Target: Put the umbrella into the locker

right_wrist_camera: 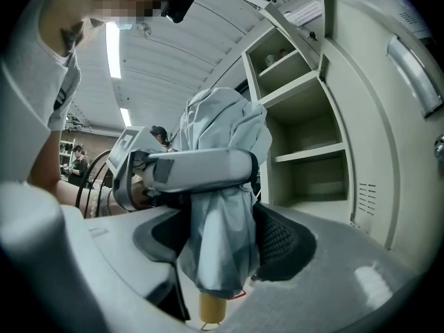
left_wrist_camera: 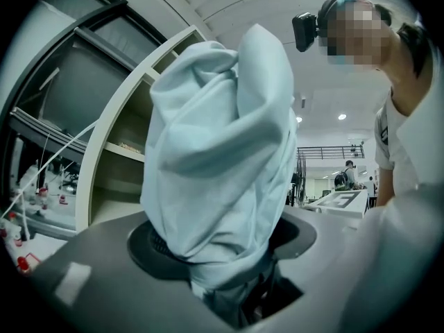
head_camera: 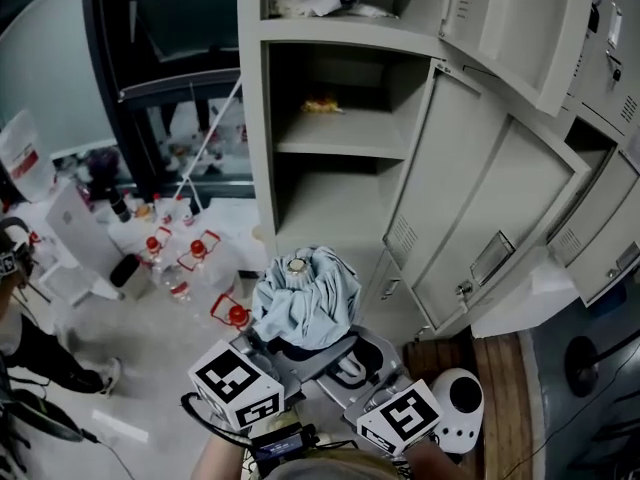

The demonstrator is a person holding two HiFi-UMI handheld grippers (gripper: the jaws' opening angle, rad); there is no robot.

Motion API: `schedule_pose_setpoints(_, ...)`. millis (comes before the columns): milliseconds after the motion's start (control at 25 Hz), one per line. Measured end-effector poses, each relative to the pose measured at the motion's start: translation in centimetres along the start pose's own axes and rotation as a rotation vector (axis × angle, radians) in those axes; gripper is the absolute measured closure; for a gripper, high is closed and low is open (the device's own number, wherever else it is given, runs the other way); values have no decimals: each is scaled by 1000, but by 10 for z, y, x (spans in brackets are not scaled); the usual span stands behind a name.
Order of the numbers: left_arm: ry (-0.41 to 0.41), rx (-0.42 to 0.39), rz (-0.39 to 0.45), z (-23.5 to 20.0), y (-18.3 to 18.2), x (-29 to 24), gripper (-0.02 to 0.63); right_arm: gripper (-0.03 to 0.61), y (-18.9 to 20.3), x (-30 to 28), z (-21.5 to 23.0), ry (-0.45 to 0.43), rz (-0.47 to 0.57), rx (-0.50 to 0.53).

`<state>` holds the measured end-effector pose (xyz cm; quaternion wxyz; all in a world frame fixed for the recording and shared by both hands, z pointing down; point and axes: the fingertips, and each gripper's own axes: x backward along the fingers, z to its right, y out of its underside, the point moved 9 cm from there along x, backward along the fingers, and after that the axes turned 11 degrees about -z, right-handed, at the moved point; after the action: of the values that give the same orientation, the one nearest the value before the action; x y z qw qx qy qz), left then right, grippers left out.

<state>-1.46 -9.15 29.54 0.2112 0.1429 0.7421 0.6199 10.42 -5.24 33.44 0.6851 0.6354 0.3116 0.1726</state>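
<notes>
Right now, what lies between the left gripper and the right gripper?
The folded pale blue umbrella. In the head view it stands upright between the left gripper and the right gripper, both closed on it.

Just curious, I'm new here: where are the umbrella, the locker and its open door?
umbrella (head_camera: 300,308): head view, folded pale-blue fabric.
locker (head_camera: 340,150): head view, middle shelf edge.
open door (head_camera: 470,188): head view, inner panel.

umbrella (head_camera: 300,303) in frt of locker (head_camera: 340,148) | bottles (head_camera: 195,253) on flr (head_camera: 150,368), L of locker
</notes>
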Motion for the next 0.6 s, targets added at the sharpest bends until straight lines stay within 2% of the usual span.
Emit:
schedule_pose_setpoints(360, 32, -30, -37, -28, -7, -21, 279, 334, -4, -18, 22, 47, -2, -78)
schedule_pose_setpoints(600, 22, -59, -37, -43, -15, -29, 262, 337, -10, -29, 35, 55, 7, -110)
